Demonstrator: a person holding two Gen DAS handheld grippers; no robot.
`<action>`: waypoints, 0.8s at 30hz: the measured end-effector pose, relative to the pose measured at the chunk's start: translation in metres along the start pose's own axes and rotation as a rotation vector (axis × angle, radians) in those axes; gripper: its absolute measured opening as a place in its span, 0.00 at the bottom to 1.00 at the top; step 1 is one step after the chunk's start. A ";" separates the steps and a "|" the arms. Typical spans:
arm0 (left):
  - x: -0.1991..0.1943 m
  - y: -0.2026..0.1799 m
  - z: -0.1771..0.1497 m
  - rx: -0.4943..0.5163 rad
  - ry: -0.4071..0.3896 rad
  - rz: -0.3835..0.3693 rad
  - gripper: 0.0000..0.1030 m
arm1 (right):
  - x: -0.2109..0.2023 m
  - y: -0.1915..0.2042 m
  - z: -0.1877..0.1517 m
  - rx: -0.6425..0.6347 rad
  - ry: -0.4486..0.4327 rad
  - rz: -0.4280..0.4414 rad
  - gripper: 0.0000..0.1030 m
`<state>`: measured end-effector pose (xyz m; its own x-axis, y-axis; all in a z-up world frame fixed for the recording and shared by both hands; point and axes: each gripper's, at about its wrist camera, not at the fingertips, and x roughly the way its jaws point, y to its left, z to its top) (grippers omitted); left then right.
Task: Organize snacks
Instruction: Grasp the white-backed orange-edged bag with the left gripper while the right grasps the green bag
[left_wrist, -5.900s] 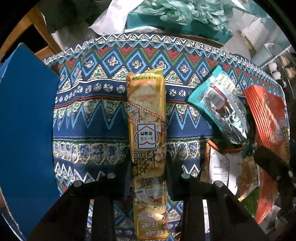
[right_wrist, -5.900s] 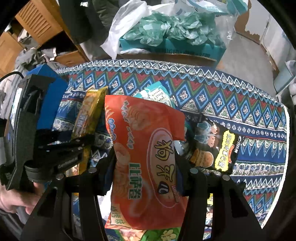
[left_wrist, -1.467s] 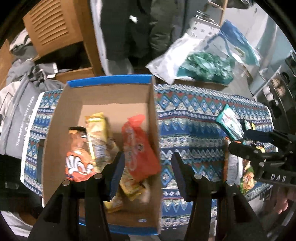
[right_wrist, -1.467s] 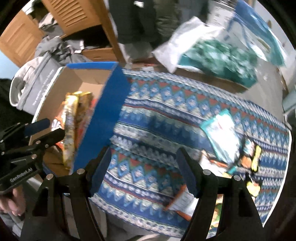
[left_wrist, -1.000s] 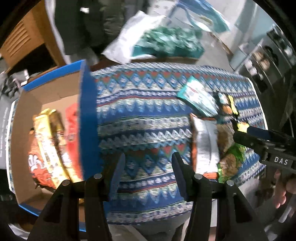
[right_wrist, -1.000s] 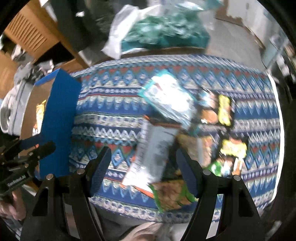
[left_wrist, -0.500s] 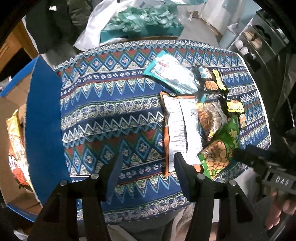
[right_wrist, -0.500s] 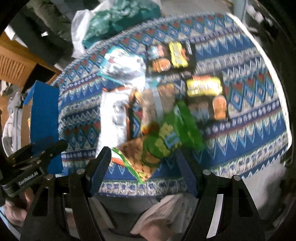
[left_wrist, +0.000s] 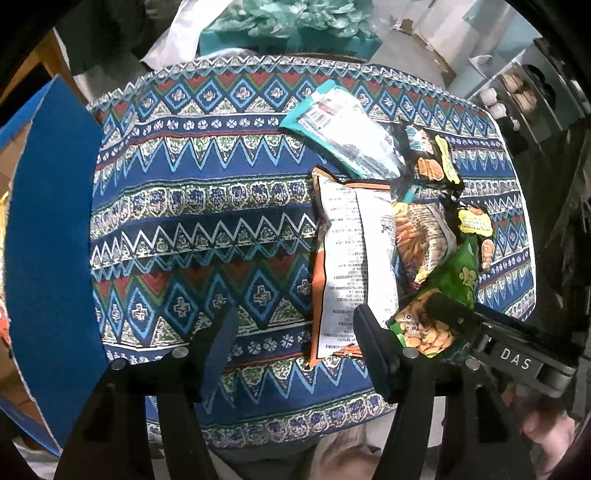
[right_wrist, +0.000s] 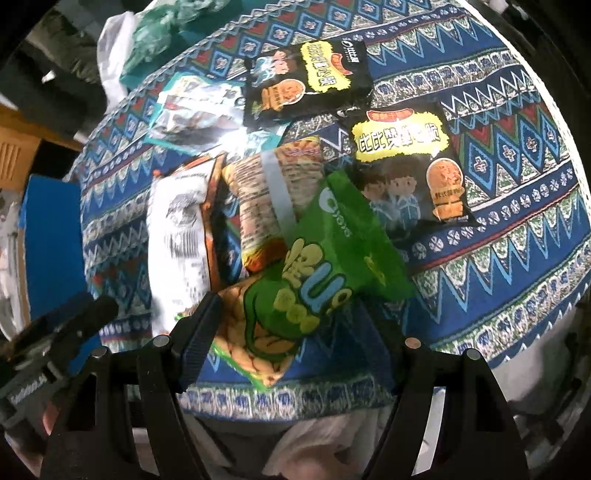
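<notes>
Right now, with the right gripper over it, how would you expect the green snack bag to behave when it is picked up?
The green snack bag looks puffy and crinkled, so probably light and floppy, likely to sag between the pads. Its glossy film may be slippery. It overlaps the clear-striped packet, which might shift when the bag lifts.

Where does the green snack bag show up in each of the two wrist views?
Left wrist: green snack bag at lower right, beside the right tool's tip.
Right wrist: green snack bag at lower centre, reaching between the open tool's fingers.
Shared landmark: the white-backed orange packet lying just left of it.
</notes>
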<state>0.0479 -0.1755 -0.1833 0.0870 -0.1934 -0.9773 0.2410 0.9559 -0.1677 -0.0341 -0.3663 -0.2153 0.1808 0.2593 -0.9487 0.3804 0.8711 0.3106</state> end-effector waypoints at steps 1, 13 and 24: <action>0.002 0.000 0.001 -0.005 0.004 -0.001 0.64 | 0.002 0.000 0.002 0.003 -0.001 0.002 0.72; 0.018 -0.007 0.012 -0.057 0.044 -0.021 0.73 | 0.001 0.022 0.020 -0.257 -0.114 -0.166 0.41; 0.039 -0.014 0.023 -0.183 0.083 -0.063 0.78 | -0.001 0.014 0.028 -0.298 -0.158 -0.234 0.45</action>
<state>0.0705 -0.2016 -0.2161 -0.0044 -0.2420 -0.9703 0.0629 0.9683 -0.2418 -0.0037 -0.3655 -0.2081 0.2666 -0.0071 -0.9638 0.1524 0.9877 0.0349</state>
